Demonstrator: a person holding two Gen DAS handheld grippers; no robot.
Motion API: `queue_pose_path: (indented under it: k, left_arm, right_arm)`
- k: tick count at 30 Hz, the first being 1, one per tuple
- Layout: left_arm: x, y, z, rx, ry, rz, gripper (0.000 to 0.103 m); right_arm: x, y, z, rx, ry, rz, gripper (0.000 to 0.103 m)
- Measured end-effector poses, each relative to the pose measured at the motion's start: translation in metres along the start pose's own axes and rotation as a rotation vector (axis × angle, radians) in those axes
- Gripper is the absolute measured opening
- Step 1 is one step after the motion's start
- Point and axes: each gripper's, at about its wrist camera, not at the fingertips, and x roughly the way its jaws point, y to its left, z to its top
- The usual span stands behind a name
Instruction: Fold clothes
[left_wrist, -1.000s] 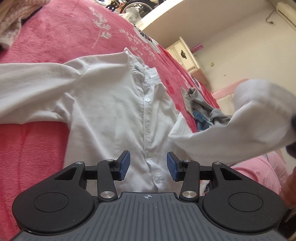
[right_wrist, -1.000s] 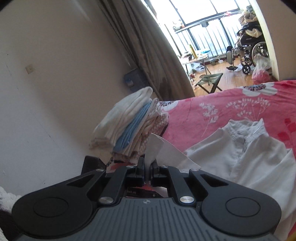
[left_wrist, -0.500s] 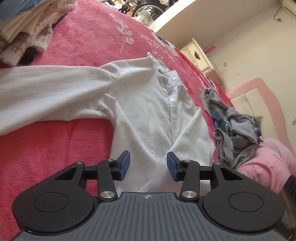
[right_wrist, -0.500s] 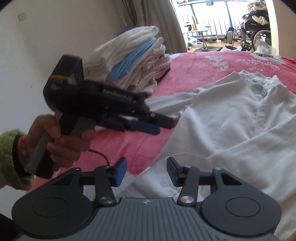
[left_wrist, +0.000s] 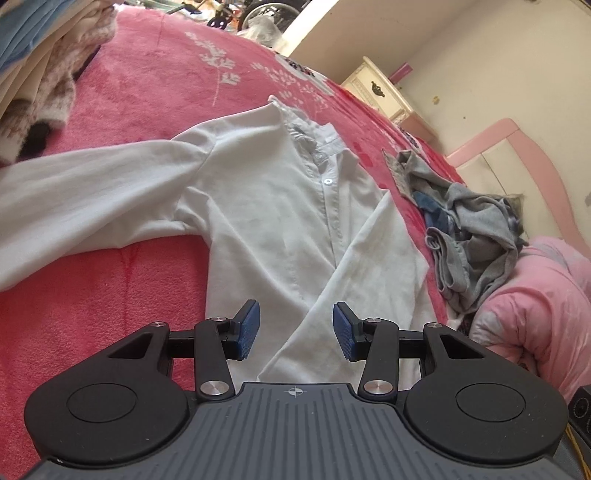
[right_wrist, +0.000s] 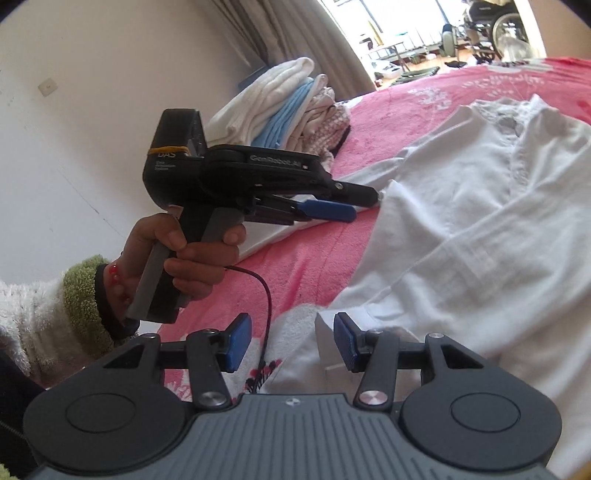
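both claws wide and empty, left claw (left_wrist: 295, 328) and right claw (right_wrist: 293, 341) above white shirt (left_wrist: 273, 206)

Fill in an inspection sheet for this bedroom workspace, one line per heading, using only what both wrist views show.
Surface: pink bedspread with a white leaf pattern.
Job's things: white shirt lying front up, one sleeve spread out, the other folded across the front.
Clutter: stack of folded clothes near the wall; crumpled grey clothes beside the shirt.
Grippers: left hand-held gripper open over the shirt's lower part; right hand-held gripper open, empty.
Cables: thin dark cable hanging from the left tool.
Surroundings: cream nightstand, pink headboard, curtain, wheelchair.
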Motion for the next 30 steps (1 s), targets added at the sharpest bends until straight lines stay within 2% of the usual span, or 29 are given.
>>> queue_pose_path:
  k: [4,7,11,16,25,30]
  left_arm:
    - [0.001,-0.006,-0.003,0.019,0.009,0.011,0.044]
    - [0.002,-0.011,-0.006,0.032,0.017,0.019,0.044]
    - [0.005,-0.017,-0.009,0.049,0.028,0.027,0.044]
    - [0.007,-0.027,-0.013,0.073,0.034,0.033,0.044]
    - [0.009,-0.036,-0.021,0.105,0.054,0.049,0.044]
    - [0.007,-0.037,-0.022,0.109,0.056,0.051,0.044]
  right_arm:
    - [-0.01,-0.009,-0.005,0.04,-0.004,-0.047,0.052]
    - [-0.015,-0.014,-0.006,0.04,-0.001,-0.138,0.05]
    - [-0.026,-0.019,-0.003,0.004,-0.049,-0.249,0.048]
    - [-0.033,-0.019,0.002,-0.014,-0.075,-0.253,0.048]
    - [-0.028,-0.013,-0.004,-0.029,-0.017,-0.228,0.048]
    - [-0.024,-0.015,-0.008,0.012,0.018,-0.203,0.048]
